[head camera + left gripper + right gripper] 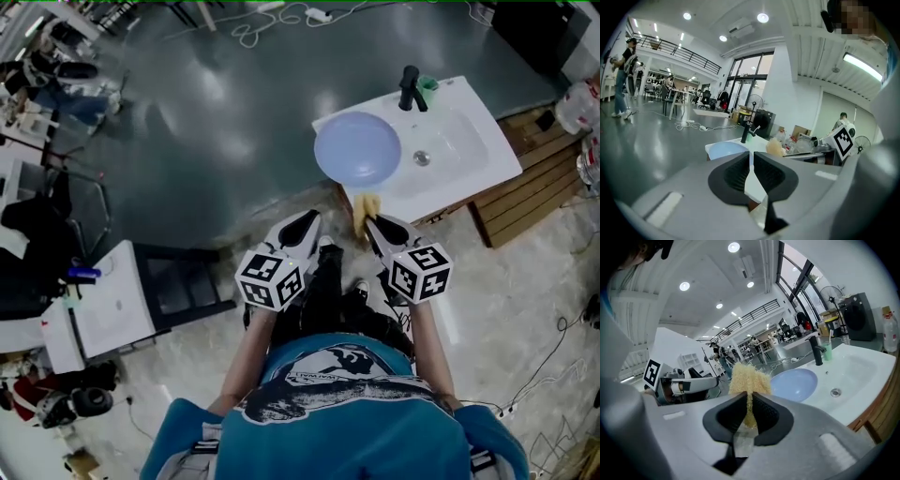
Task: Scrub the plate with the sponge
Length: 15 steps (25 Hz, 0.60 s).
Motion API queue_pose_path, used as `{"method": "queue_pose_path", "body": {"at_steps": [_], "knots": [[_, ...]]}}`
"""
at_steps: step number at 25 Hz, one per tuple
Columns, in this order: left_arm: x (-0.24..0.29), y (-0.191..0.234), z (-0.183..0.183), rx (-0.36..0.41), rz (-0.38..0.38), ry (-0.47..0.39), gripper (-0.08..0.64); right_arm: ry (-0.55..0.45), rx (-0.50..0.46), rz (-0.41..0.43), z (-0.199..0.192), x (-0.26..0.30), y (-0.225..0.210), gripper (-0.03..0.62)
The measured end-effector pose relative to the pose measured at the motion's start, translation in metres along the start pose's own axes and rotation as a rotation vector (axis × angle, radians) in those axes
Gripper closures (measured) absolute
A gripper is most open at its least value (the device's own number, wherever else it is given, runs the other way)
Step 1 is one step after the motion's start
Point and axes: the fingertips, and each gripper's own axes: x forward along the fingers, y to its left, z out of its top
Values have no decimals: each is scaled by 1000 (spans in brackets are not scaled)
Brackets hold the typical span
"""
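The right gripper (750, 399) pinches the sponge (746, 378), long axis pointing out along its jaws. The left gripper (751, 161) is barely parted, empty. The plate (357, 148) overhangs the sink (469, 141) corner, with open floor beside it

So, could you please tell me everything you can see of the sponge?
The sponge is a pale yellow, coarse, fibrous pad, frayed at its edges. It stands upright, pinched at its lower part between the right tongs, its upper part sticking out past their tips. It hangs short of the sink, apparently apart from the blue plate; only the tongs touch it.
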Motion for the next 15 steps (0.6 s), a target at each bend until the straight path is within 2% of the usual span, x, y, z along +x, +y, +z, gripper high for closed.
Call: {"method": "queue_pose_path", "body": {"at_steps": [4, 15], "knots": [[17, 16, -6, -49, 6, 21, 517, 28, -16, 12, 6, 22, -10, 560], [91, 81, -23, -173, 16, 118, 421, 111, -54, -19, 38, 90, -60, 560]]}}
